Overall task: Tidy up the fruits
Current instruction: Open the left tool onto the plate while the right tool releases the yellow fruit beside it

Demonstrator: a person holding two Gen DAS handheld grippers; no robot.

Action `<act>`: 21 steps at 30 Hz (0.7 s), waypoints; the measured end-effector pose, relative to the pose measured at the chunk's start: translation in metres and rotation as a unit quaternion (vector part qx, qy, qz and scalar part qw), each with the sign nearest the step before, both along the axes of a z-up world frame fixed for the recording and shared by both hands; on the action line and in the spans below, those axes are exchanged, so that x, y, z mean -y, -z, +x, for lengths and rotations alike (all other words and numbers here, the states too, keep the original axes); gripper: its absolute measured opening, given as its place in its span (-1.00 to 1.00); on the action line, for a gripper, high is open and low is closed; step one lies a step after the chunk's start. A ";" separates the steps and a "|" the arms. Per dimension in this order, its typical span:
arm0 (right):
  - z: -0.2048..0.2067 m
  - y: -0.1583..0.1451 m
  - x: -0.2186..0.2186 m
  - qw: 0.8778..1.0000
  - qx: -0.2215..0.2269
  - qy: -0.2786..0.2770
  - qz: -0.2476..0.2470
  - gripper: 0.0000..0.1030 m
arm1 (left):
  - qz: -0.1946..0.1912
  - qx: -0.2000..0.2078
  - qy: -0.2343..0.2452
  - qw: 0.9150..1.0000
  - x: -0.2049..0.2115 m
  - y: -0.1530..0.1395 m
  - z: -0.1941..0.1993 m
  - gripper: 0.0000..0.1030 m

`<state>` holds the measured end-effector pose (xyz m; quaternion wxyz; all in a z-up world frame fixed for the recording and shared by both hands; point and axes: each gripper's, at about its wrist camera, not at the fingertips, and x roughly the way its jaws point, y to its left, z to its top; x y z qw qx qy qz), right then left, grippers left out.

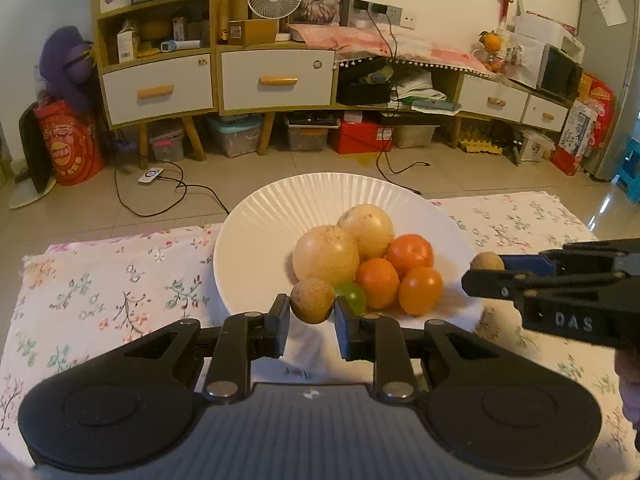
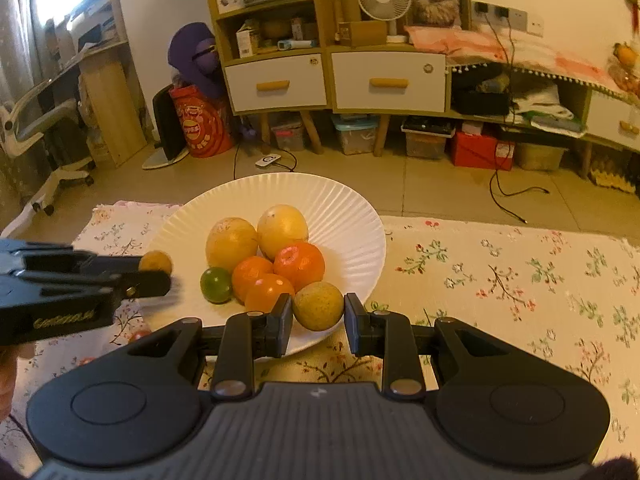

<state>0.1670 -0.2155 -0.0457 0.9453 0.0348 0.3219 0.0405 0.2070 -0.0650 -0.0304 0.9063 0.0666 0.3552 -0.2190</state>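
Nearest, the left tool (image 1: 313,306) pinches a small brown fruit (image 1: 312,300) over the near rim of the white plate (image 1: 256,216). The right tool (image 2: 319,311) grips a second brown fruit (image 2: 318,305) above the plate's near edge on its side. On the plate lie two pale yellow fruits (image 1: 326,255), three oranges (image 1: 409,249) and a green lime (image 1: 352,295). The plate sits on the floral-clothed surface (image 1: 120,288). Beyond stands a wooden cabinet (image 1: 276,80).

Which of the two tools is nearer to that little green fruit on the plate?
Left. The left tool, holding a small brown fruit, is right beside the green fruit; the right tool sits across the oranges from it.
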 end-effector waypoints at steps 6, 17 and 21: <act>0.007 0.003 0.000 1.000 0.002 -0.007 -0.012 -0.52 | 0.010 -0.008 -0.008 1.000 0.002 0.008 0.010 -0.91; 0.009 0.003 -0.001 1.000 0.006 -0.013 -0.015 -0.49 | 0.013 -0.009 -0.011 1.000 0.006 0.008 0.013 -0.88; 0.008 0.000 0.001 1.000 0.008 -0.011 -0.012 -0.37 | 0.014 -0.004 -0.011 1.000 0.006 0.004 0.010 -0.76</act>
